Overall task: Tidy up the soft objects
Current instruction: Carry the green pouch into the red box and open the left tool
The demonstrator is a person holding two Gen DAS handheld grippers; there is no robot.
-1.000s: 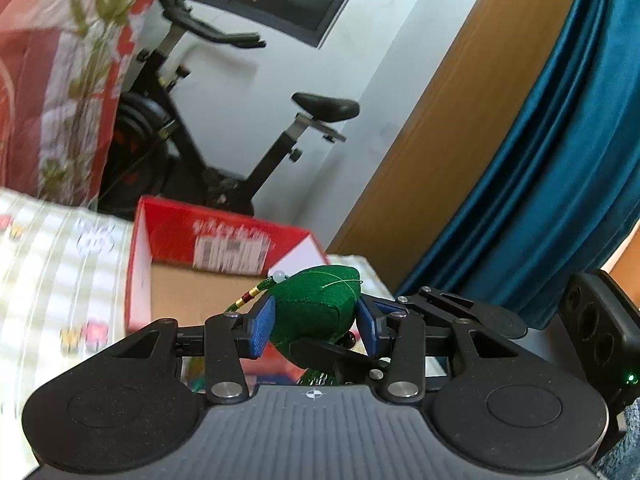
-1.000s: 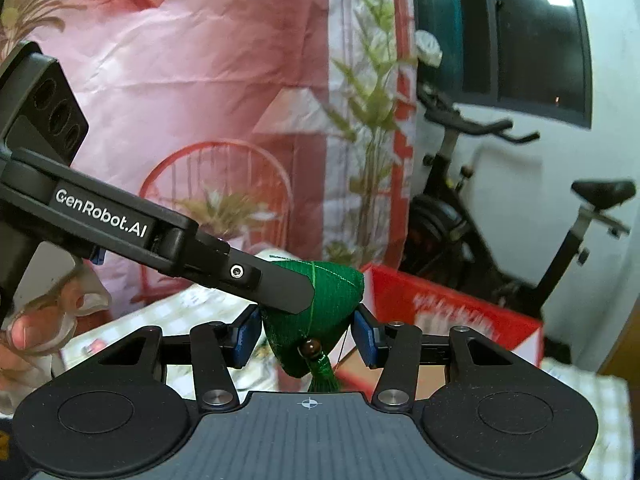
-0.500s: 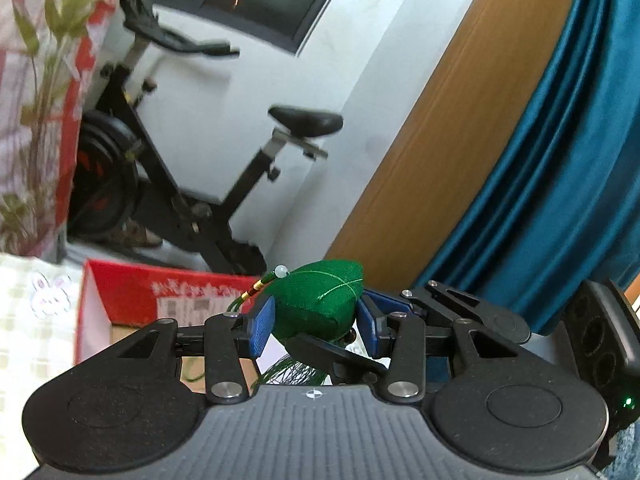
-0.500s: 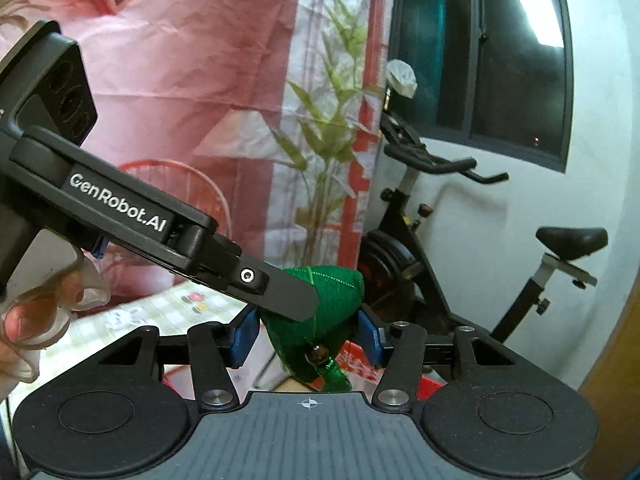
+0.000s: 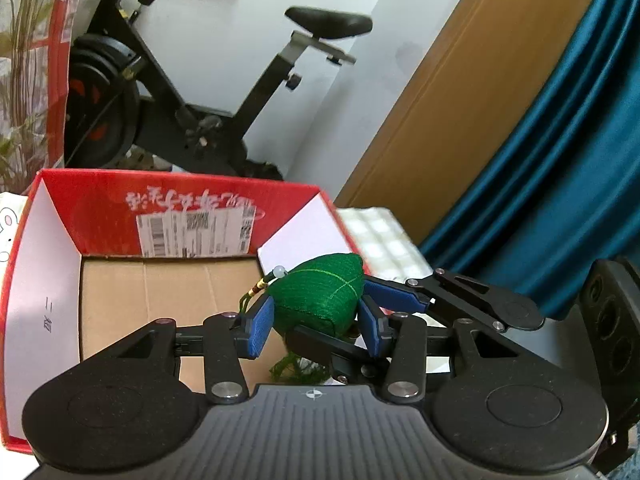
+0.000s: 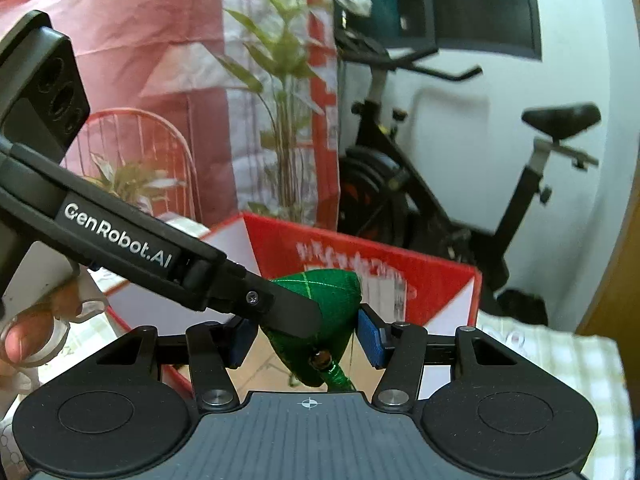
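Both grippers, left [image 5: 316,326] opening, right [image 6: 306,336], clamp one green stuffed pouch [image 5: 320,298] over the open red box [image 5: 56,216].

Green stitched-cloth pouch [image 5: 320,300] over a cardboard box [image 5: 168,288].
Box: glossy red outside, matt brown inside. Fingers [image 5: 260,330]: matt black plastic, ribbed blue pads, shiny metal screws.

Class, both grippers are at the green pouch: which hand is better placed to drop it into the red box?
Probably left. The left gripper has the green pouch between its pads with the red box floor open just ahead; the right gripper sees mostly its far wall.
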